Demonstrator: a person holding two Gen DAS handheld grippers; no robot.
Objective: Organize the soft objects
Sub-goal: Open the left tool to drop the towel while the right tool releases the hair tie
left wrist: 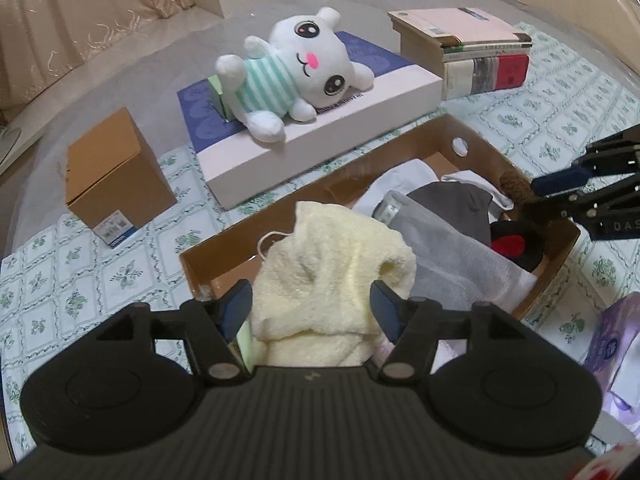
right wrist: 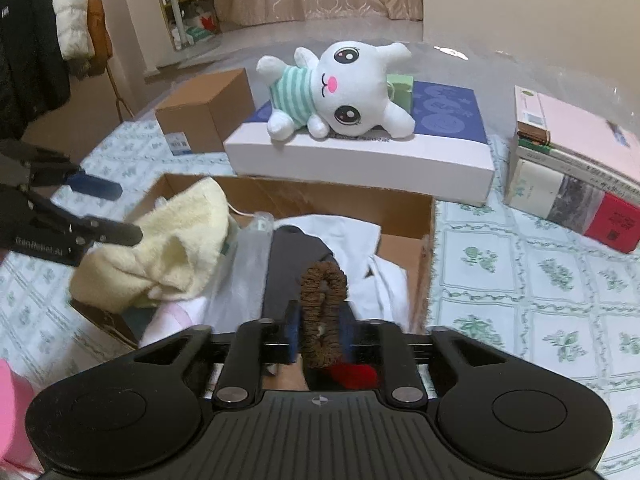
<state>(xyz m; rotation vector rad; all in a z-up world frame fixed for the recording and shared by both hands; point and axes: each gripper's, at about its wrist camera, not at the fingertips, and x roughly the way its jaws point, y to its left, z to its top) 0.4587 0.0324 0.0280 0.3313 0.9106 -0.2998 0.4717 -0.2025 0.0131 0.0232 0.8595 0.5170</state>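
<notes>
Cardboard formed the landmark: an open brown box (left wrist: 452, 132) on the worktop (left wrist: 60, 276), which carried a floral-patterned cover. Inside the box, at its left end, lay a cream fleece cloth (left wrist: 332, 264). The left tongs (left wrist: 310, 306) stood over it with the jaws apart; the blue pads flanked the cloth on either side, and whether they pressed on it could not be told. A grey cloth (left wrist: 452, 248) and white fabric (right wrist: 340, 232) occupied the middle of the box. A brown scrunchie (right wrist: 323, 300) stood upright between the pads of the right tongs (right wrist: 322, 330) above the right part of the box; the jaws were partly apart, and contact with the scrunchie could not be confirmed. A red item (right wrist: 356, 374) lay below it. Behind the box, a white plush toy (left wrist: 292, 68) in a striped shirt lay on a flat white-and-blue carton (left wrist: 320, 140). Left of the box stood a small brown carton (left wrist: 116, 168); behind it to the right, a stack of books (left wrist: 472, 52).
</notes>
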